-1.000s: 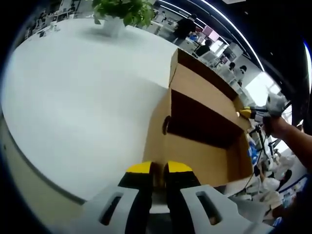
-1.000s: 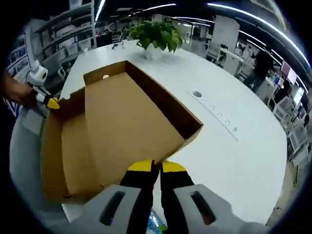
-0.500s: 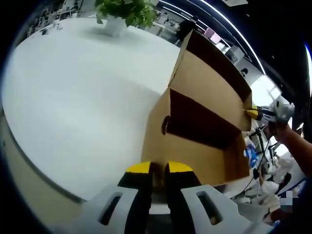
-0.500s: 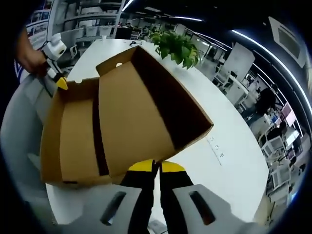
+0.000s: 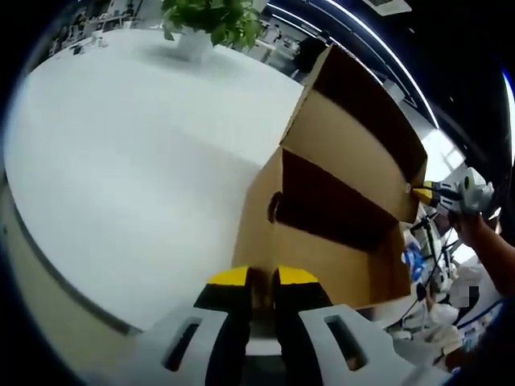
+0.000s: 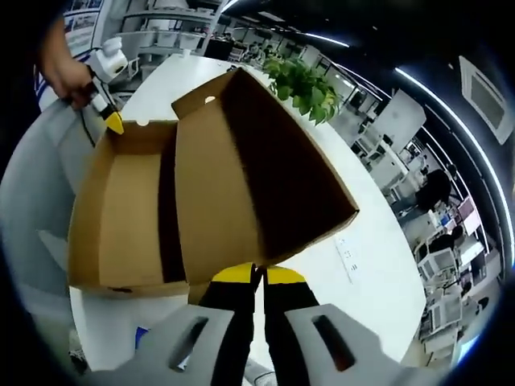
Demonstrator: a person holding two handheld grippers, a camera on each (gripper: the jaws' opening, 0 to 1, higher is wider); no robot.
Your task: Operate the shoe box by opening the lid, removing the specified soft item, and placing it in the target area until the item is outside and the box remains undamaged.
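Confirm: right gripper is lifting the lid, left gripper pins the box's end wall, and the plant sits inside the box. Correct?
Not quite. The plant stands on the table beyond the box, as the right gripper view shows. The right gripper does grip the lid, and the left gripper the end wall.

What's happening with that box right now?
A person with a claw in each hand is opening a cardboard shoe box on a white table. The right claw is shut on the front edge of the lid, which stands partly raised. The left claw is shut on the box's end wall. The part of the inside on view looks bare; no soft item can be seen yet.
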